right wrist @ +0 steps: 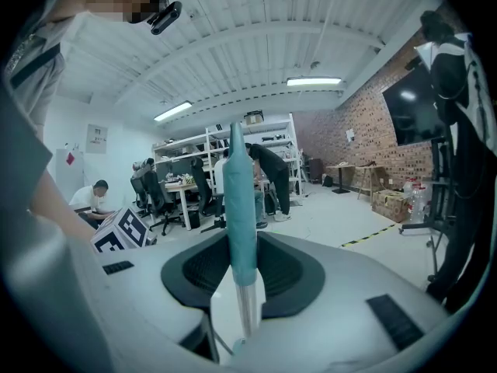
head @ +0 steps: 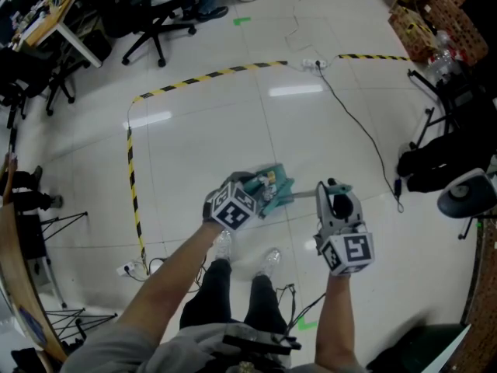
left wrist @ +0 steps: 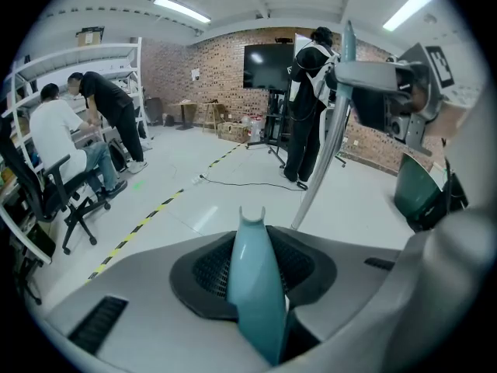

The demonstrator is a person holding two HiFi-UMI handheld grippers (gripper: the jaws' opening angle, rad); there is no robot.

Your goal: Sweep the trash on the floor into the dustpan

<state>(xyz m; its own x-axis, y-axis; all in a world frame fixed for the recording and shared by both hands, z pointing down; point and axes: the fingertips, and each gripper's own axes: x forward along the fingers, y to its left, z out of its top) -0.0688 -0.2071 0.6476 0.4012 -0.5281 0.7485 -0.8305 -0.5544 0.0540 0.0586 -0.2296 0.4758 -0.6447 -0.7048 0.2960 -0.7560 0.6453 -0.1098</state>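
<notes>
Dustpan (head: 278, 186), teal, was low over the white floor (head: 233, 123) ahead of the person's shoes (head: 224, 244), trash (head: 269, 182) inside! Left gripper (head: 252, 199) had its fingers clamped on the dustpan handle (left wrist: 255, 286); right gripper (head: 335, 200) fingers clenched the broom handle (right wrist: 239, 208).

Teal dustpan (head: 278, 185), teal broom (right wrist: 239, 208), yellow-black tape (head: 210, 75)
</notes>
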